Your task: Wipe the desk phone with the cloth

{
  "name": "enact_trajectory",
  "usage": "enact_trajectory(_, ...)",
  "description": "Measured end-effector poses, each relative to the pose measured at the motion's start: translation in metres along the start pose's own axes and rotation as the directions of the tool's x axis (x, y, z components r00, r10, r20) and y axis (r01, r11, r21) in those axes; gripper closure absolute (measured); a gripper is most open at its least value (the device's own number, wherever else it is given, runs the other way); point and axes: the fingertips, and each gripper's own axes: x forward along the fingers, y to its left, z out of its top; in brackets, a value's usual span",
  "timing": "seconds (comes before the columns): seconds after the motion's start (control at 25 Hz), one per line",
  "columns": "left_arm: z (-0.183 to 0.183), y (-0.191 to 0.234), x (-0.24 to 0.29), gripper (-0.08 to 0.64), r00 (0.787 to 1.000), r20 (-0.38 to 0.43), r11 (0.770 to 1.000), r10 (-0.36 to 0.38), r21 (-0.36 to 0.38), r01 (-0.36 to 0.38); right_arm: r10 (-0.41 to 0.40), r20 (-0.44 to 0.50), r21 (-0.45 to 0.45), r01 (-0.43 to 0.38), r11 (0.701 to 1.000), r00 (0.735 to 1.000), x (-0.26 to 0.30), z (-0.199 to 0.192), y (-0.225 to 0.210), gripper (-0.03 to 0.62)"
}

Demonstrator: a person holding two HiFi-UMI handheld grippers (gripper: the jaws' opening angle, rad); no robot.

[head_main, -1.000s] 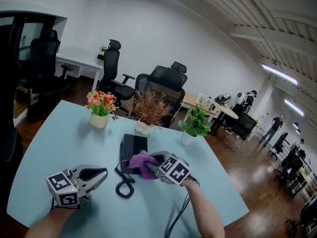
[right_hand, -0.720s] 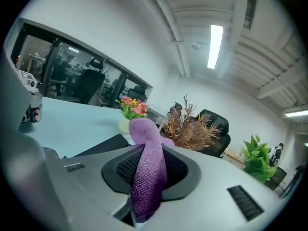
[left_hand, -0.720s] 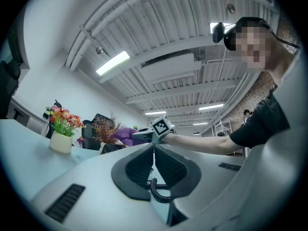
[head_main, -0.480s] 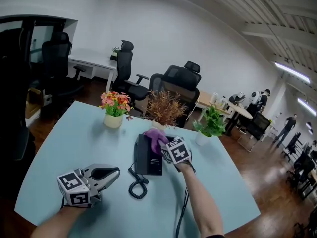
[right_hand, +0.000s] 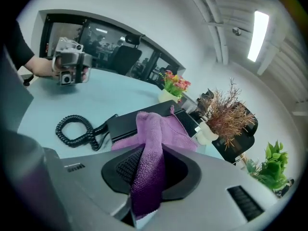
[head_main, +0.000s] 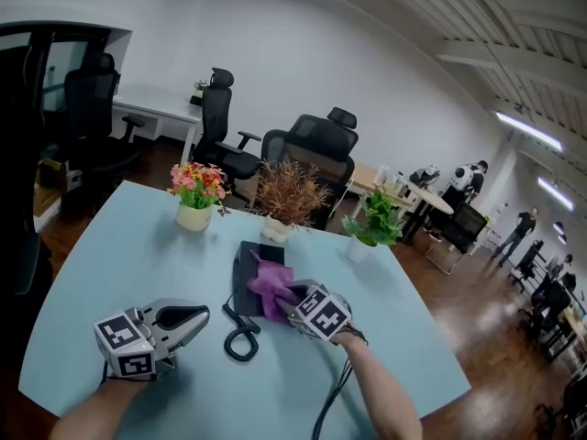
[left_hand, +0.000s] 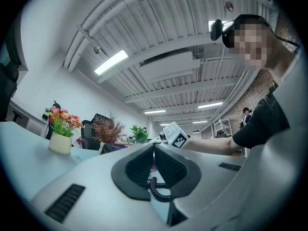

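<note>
You are pinching the purple cloth (right_hand: 155, 146) in your right gripper (right_hand: 149, 177), its jaws pressing a thick, nubbly fold while the loose end is draping over the flat black desk phone (head_main: 248, 266) lying at the table's (head_main: 110, 264) centre, at 11 o'clock from that gripper. Black-and-white square markers are showing on both gripper cubes. The phone's coiled cord (head_main: 240, 342) is curling at its 6 o'clock. Your left gripper (head_main: 195, 317) is resting at the phone's 8 o'clock, jaws pressed together on nothing. At 12 o'clock three white pots are holding pink-and-orange flowers (head_main: 197, 183), a dry brown plant (head_main: 290, 192) and a leafy green plant (head_main: 374, 220).
</note>
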Motion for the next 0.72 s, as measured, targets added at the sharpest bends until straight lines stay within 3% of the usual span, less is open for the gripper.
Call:
enact_trajectory(0.12,-0.001,0.0,0.001,0.546,1.0,-0.002,1.0,-0.003,0.002,0.003,0.117,-0.076,-0.075,-0.122,0.99,0.99,-0.011,-0.014,0.031,0.526)
enact_trajectory(0.2,-0.001,-0.001,0.001,0.546,1.0,-0.002,1.0,-0.004,0.001,0.004,0.15,-0.086,-0.086,-0.157,0.984,0.985,-0.021,-0.013,0.033,0.526)
enact_trajectory(0.28,0.0,-0.002,0.0,0.546,1.0,0.0,1.0,-0.004,0.001,0.004,0.078,-0.011,-0.023,-0.078,0.997,0.997,-0.03,0.004,0.003,0.526)
enact_trajectory(0.36,0.001,-0.001,0.0,0.546,1.0,0.001,1.0,-0.003,0.002,0.003,-0.057,0.103,0.106,0.046,0.993,0.993,-0.036,0.028,-0.044,0.526)
enact_trajectory(0.44,0.001,-0.002,0.001,0.546,1.0,0.002,1.0,-0.003,0.0,0.003,-0.192,0.186,0.237,0.146,0.96,0.964,-0.035,0.043,-0.086,0.526)
enact_trajectory(0.52,0.0,-0.002,0.001,0.546,1.0,0.004,1.0,-0.002,-0.002,0.002,-0.292,0.211,0.317,0.217,0.923,0.933,-0.026,0.048,-0.114,0.526)
enact_trajectory(0.6,0.001,-0.002,0.001,0.546,1.0,0.006,1.0,0.002,-0.003,-0.002,-0.339,0.189,0.343,0.262,0.902,0.921,-0.008,0.045,-0.13,0.526)
enact_trajectory(0.72,0.001,-0.002,0.002,0.546,1.0,0.009,1.0,0.008,-0.005,-0.008,-0.314,0.119,0.308,0.266,0.914,0.942,0.022,0.032,-0.13,0.526)
